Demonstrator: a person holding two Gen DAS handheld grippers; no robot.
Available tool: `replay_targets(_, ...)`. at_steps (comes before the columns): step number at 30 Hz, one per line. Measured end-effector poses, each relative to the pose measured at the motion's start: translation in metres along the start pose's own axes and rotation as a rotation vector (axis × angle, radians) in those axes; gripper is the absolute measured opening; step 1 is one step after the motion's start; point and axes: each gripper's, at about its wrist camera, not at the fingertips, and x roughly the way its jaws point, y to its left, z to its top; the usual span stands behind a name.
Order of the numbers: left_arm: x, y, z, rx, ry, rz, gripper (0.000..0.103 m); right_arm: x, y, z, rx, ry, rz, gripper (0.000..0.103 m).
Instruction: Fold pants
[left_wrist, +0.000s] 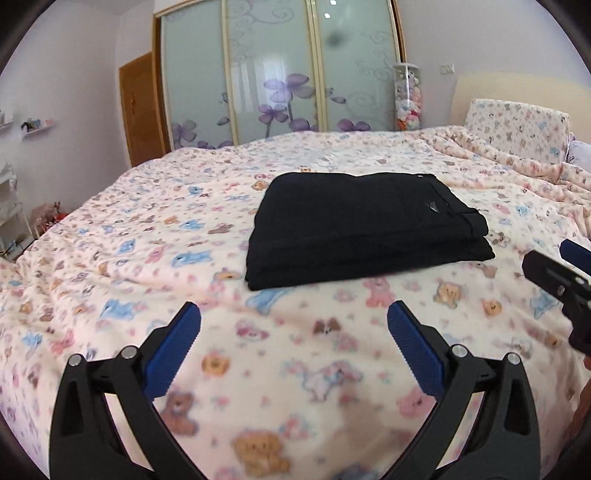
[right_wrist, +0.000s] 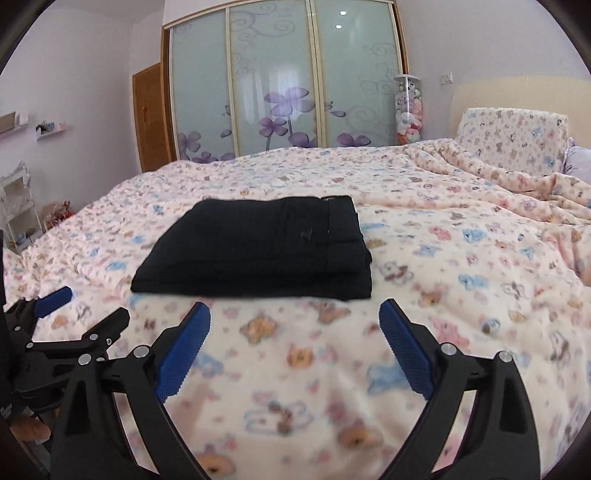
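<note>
Left wrist view: the black pants (left_wrist: 365, 229) lie folded into a compact stack on the teddy-print bedspread (left_wrist: 147, 236), squared off as a finished fold would be. The left tool (left_wrist: 293, 354) hangs spread wide and empty, short of the stack

Right wrist view: the right tool (right_wrist: 295, 350) is likewise agape, holding nothing, clear of the pants (right_wrist: 258, 247), so the folding looks complete
</note>
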Motion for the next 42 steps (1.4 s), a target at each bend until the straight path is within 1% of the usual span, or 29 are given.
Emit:
replay_targets(2, 0.000, 0.001, -0.003, -0.013, 0.003, 0.003, 0.101, -0.003, 0.004, -0.008, -0.003, 0.001, -0.010, 0.095)
replay_targets(6, 0.009, 0.010, -0.007, -0.057, 0.037, 0.005, 0.101, 0.001, 0.006, -0.018, 0.004, 0.020, -0.026, 0.095)
replay_targets(10, 0.016, 0.011, -0.013, -0.065, 0.066, 0.024, 0.101, 0.006, 0.007, -0.024, 0.008, 0.027, -0.032, 0.095)
replay_targets(12, 0.015, 0.010, -0.015, -0.065, 0.059, 0.030, 0.101, 0.007, 0.009, -0.027, -0.001, 0.023, -0.045, 0.095)
replay_targets(16, 0.012, 0.009, -0.016, -0.058, 0.040, 0.021, 0.101, 0.006, 0.011, -0.029, -0.007, 0.011, -0.062, 0.102)
replay_targets(22, 0.011, 0.009, -0.016, -0.061, 0.037, 0.013, 0.101, 0.006, 0.015, -0.030, -0.035, 0.005, -0.070, 0.102)
replay_targets(29, 0.009, 0.012, -0.016, -0.068, 0.027, 0.002, 0.101, 0.013, 0.026, -0.033, -0.095, 0.043, -0.051, 0.102)
replay_targets(32, 0.007, 0.009, -0.017, -0.058, 0.020, 0.003, 0.101, 0.016, 0.026, -0.034, -0.094, 0.056, -0.048, 0.102)
replay_targets(42, 0.005, 0.006, -0.017, -0.048, 0.011, 0.011, 0.101, 0.016, 0.022, -0.034, -0.074, 0.053, -0.062, 0.102)
